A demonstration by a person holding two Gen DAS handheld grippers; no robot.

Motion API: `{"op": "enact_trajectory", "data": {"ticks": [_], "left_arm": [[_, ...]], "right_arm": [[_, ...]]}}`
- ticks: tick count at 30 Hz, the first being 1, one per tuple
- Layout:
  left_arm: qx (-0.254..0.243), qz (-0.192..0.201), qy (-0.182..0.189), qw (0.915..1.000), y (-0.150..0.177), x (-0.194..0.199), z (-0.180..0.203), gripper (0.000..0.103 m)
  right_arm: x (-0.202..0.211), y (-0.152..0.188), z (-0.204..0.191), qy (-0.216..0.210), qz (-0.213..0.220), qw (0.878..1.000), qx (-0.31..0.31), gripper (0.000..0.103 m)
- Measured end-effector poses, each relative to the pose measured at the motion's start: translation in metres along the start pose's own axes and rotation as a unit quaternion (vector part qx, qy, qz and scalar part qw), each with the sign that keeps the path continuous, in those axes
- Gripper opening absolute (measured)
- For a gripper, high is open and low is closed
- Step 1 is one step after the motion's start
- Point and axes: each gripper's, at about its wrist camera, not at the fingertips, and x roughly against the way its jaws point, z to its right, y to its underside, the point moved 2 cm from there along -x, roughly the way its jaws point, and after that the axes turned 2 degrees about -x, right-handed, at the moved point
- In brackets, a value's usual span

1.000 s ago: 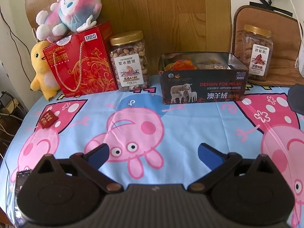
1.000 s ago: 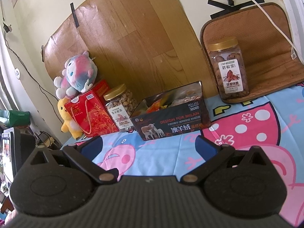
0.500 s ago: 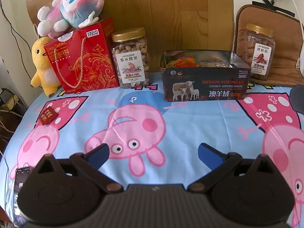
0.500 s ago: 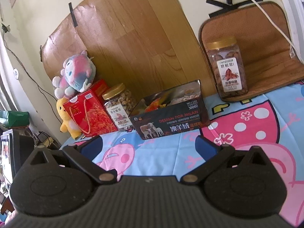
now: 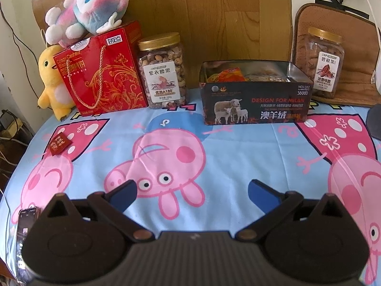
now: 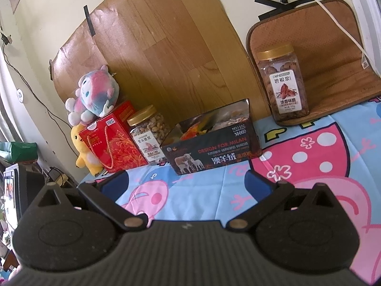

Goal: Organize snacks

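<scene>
Black metal, printed with sheep and the words "DESIGN FOR MILAN": the open tin (image 5: pixel 256 103) I am working toward stands at the back of the surface, on the blue cartoon-pig cloth (image 5: pixel 226 157), with orange snack packets (image 5: pixel 226 75) visible inside it. To its left, just beside it, is a gold-lidded jar of nuts (image 5: pixel 163 71), and next to that a red gift box (image 5: pixel 102 71) with a rope handle. A pastel plush toy (image 5: pixel 88 4) lies on top of the box, and a yellow plush duck (image 5: pixel 51 78) stands at its far side. To the tin's right a second gold-lidded jar (image 5: pixel 325 63) stands on a brown mat (image 5: pixel 352 47) that runs up the wall. One small red packet (image 5: pixel 58 144) lies alone on the cloth, well apart from the tin, toward the left edge. My left tongs (image 5: pixel 191 188) hang low over the cloth with their blue-tipped fingers spread wide, holding nothing. My right tongs (image 6: pixel 187 182) are likewise spread and empty, pointed at the tin from farther right. A phone (image 5: pixel 25 226) lies at the near left edge.
</scene>
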Motion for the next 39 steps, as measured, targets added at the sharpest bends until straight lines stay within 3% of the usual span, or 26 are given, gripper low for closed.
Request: {"op": "enact_trajectory", "data": {"ticks": [12, 26, 31, 39], "left_arm": [[-0.001, 0.014, -0.004, 0.9999, -0.001, 0.006, -0.001, 0.103], [0.016, 0.067, -0.038, 0.9969, -0.008, 0.026, -0.014, 0.103], [0.023, 0.066, -0.040, 0.9967, -0.007, 0.026, -0.019, 0.103], [0.016, 0.031, -0.020, 0.9992, -0.008, 0.014, -0.014, 0.103]], "right_arm": [[-0.001, 0.001, -0.002, -0.001, -0.001, 1.000, 0.003, 0.103], [-0.002, 0.001, -0.006, 0.002, -0.004, 1.000, 0.011, 0.103], [0.002, 0.002, -0.011, -0.001, 0.002, 1.000, 0.015, 0.103], [-0.001, 0.004, -0.007, -0.003, -0.005, 1.000, 0.009, 0.103]]}}
